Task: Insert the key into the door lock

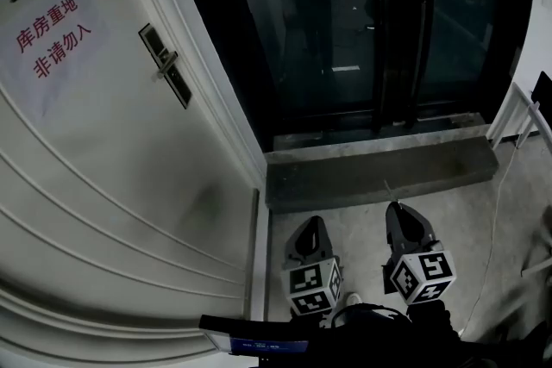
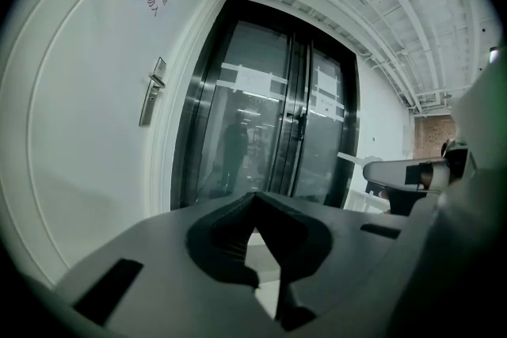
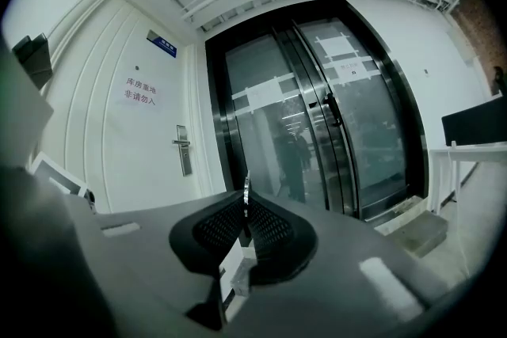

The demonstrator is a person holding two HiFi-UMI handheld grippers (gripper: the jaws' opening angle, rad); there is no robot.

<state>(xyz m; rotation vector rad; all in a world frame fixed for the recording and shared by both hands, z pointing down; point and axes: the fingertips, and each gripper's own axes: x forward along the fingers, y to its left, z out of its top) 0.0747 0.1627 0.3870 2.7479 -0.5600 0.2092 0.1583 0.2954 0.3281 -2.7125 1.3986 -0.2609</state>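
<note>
A dim entrance: a white panelled door point(image 1: 129, 185) stands on the left and tall dark glass doors point(image 1: 345, 30) on the right, with a low concrete step point(image 1: 379, 172) at the foot of the glass. A paper sign point(image 1: 50, 39) with red characters hangs on the white door, and to its right, close to the door's edge, is the door lock point(image 1: 178, 84), a long metal plate with a lever handle point(image 1: 169, 65).

Both grippers hang low and near, above the grey floor point(image 1: 500, 228) and well apart from the lock. The left gripper point(image 2: 254, 199) has its jaws pressed together at the tips with nothing between them. The right gripper point(image 3: 245, 206) is pinching the key point(image 3: 246, 187), whose thin metal blade stands up out of the closed tips and points toward the doors. Lower in that grip shows a pale flat piece point(image 3: 230, 269), perhaps a tag on the key, though I can't tell. From above, the key is too small to pick out.
</note>
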